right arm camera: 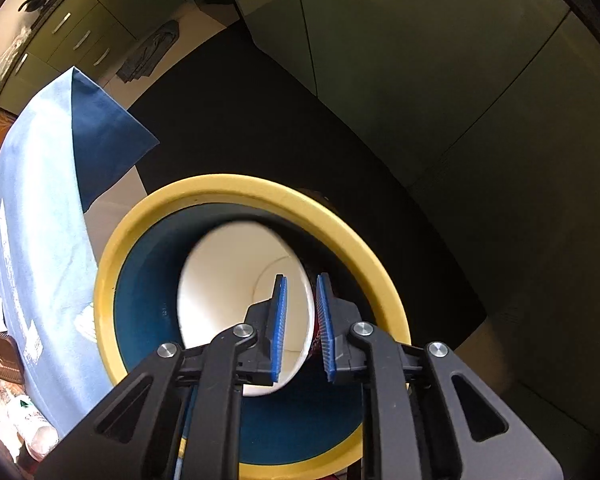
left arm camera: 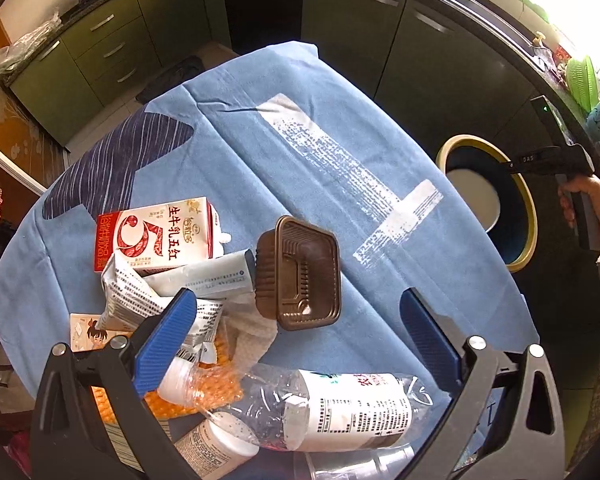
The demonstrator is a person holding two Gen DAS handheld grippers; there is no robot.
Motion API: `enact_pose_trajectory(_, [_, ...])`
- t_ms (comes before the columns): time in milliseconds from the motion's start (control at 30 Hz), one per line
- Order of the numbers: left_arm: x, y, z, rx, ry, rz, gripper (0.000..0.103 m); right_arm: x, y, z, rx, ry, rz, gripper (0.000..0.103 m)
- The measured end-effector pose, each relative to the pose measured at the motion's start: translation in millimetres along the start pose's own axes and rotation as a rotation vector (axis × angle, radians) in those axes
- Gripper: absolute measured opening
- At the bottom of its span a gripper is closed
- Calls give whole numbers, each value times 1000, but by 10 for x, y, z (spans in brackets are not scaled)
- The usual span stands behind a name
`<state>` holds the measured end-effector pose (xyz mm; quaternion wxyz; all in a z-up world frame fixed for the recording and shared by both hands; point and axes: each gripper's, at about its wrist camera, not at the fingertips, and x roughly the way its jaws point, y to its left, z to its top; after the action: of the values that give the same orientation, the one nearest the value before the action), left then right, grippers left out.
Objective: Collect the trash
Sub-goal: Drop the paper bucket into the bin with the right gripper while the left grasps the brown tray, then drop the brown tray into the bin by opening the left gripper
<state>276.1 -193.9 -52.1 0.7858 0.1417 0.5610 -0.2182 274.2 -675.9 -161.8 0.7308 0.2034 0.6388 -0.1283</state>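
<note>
The tabletop (left arm camera: 300, 152) carries a cluster of trash at its near end. A carton (left arm camera: 160, 232) lies at the far left of the cluster. A tray (left arm camera: 300, 276) lies to the carton's right, tilted on its side. A crushed bottle (left arm camera: 332, 408) lies nearest, in front of the tray. A bin (right arm camera: 252, 192) stands on the floor beside the tabletop's right edge. A cup (right arm camera: 236, 280) lies tilted inside the bin. Cabinets (left arm camera: 420, 56) stand behind the tabletop.

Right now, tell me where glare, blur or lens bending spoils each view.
Left wrist: window glare blows out the top right corner, cabinets curve with the fisheye. Right wrist: cup rim smeared by motion, cabinet side dim, bin rim sharp.
</note>
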Motion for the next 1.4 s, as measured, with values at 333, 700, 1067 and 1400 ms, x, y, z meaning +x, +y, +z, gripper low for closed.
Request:
enact_pose_trajectory(333, [250, -72, 131, 29, 52, -14, 72, -234, -207, -205, -14, -53, 64, 16])
enact_pose_trajectory(700, [355, -30, 156, 9, 78, -43, 12, -367, -27, -193, -29, -55, 99, 16])
enact_pose_trajectory(1067, [178, -197, 239, 45, 34, -43, 4, -469, -120, -210, -32, -73, 122, 16])
enact_pose_trajectory(1400, [-88, -1293, 531, 206, 8, -152, 4, -931, -352, -375, -40, -144, 153, 16])
